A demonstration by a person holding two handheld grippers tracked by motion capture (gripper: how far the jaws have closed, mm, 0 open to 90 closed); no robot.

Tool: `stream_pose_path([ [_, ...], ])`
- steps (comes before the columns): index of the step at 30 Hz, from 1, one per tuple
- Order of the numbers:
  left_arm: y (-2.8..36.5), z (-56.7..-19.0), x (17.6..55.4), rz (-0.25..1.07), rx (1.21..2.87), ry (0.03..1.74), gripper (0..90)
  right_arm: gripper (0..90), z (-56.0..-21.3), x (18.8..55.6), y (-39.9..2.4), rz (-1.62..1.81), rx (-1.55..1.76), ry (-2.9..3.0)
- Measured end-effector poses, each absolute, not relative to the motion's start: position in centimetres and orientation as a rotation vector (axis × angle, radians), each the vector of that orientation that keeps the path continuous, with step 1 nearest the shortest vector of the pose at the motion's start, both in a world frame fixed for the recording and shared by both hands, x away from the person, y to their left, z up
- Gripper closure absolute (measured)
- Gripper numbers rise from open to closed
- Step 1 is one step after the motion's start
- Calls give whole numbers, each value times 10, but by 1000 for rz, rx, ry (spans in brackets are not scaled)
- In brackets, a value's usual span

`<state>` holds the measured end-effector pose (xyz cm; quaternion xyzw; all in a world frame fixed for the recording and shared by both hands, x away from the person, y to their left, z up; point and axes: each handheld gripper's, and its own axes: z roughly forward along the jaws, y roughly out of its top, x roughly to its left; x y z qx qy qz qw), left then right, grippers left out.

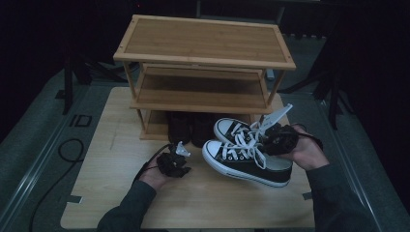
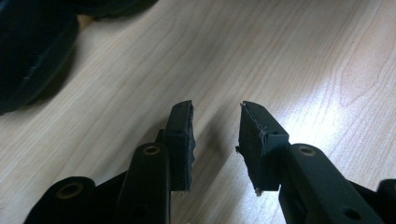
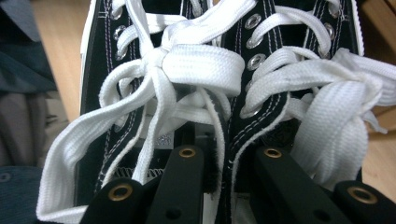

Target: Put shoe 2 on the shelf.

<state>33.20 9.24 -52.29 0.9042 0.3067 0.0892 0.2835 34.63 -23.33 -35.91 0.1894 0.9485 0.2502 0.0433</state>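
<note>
A pair of black canvas sneakers (image 1: 246, 164) with white laces and white soles hangs tilted just above the wooden board, in front of the shoe rack. My right gripper (image 1: 278, 137) is shut on their inner top edges and pinches both shoes together; in the right gripper view the jaws (image 3: 224, 154) clamp the two collars, with the tied laces (image 3: 187, 60) right ahead. My left gripper (image 1: 176, 162) rests low over the board to the left of the sneakers. It (image 2: 215, 109) stands open with bare wood between its pads.
A three-tier bamboo shoe rack (image 1: 203, 41) stands at the back of the light wooden board (image 1: 121, 193). Dark shoes (image 1: 191, 126) sit on its bottom shelf, and a dark shoe (image 2: 32, 56) lies near the left gripper. Grey floor and cables surround the board.
</note>
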Motion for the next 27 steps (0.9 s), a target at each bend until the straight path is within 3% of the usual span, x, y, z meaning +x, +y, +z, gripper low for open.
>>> stream_pose_path([
  [14,101,-521,332,248,2408,834,651,853,-315,349,-202,841,399,2924],
  [27,100,-522,331,240,2410,832,649,853,-297,389,-188,863,581,2799],
])
